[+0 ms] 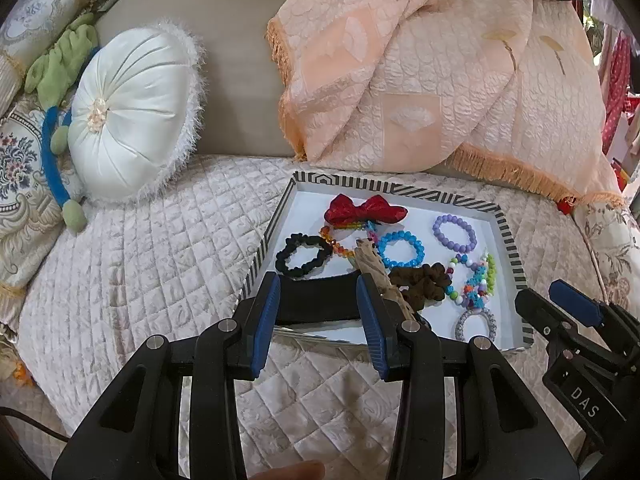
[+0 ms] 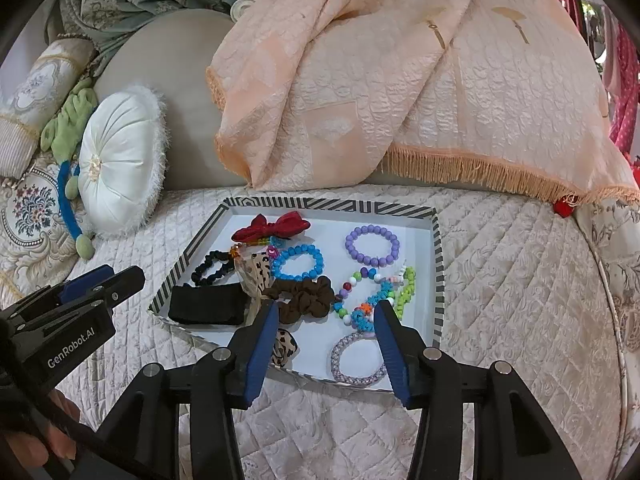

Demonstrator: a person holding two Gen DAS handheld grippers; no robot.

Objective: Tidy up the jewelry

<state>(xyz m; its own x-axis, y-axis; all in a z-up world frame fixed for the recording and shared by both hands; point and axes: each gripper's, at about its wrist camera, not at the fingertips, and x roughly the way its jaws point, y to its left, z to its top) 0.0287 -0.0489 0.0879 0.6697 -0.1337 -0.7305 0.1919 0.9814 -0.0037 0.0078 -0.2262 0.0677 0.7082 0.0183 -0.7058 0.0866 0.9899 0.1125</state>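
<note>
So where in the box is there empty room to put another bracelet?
Two bare patches: the back right corner of the box behind the purple bracelet, and the back left corner beside the red bow. The middle and front are crowded with the scrunchies and beads.

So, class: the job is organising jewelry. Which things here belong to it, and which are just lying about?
Belong:
tray
purple bracelet
blue bracelet
red bow
brown scrunchie
black scrunchie
bead string
braided ring
black band

Lying about:
round cushion
peach throw
green toy
</note>
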